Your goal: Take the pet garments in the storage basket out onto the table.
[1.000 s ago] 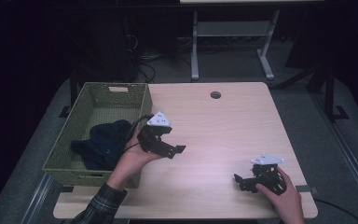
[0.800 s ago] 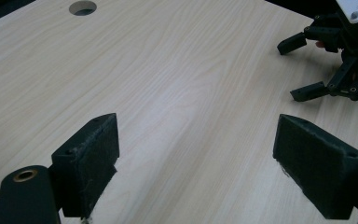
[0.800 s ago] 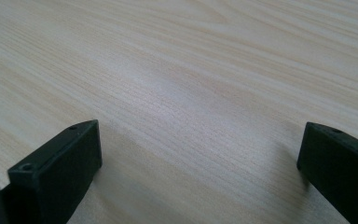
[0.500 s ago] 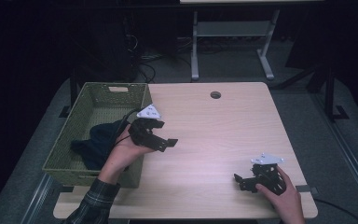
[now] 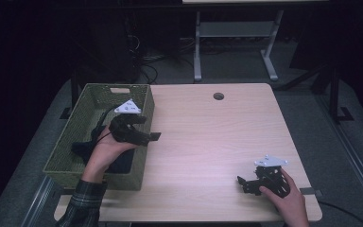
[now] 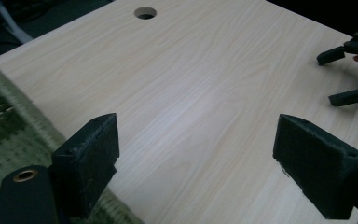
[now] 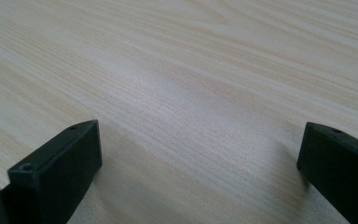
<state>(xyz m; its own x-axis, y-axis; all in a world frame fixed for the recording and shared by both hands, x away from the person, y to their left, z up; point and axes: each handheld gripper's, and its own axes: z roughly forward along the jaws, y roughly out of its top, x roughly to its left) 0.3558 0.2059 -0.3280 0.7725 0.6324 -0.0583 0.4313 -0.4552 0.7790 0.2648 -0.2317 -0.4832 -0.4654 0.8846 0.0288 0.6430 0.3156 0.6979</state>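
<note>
High view: my left gripper [image 5: 144,137] hangs over the right rim of the green basket [image 5: 66,163] at the tabletop's [image 5: 208,142] left edge; dark cloth [image 5: 82,149] lies inside. My right gripper [image 5: 248,184] rests near the front right corner.
Left gripper view: jaws spread wide above bare wood.
Right gripper view: jaws spread wide, nothing between.

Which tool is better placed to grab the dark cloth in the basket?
Left. The left tool hangs open at the green basket's inner rim, right beside the dark cloth. The right tool sits open near the table's opposite corner.
</note>
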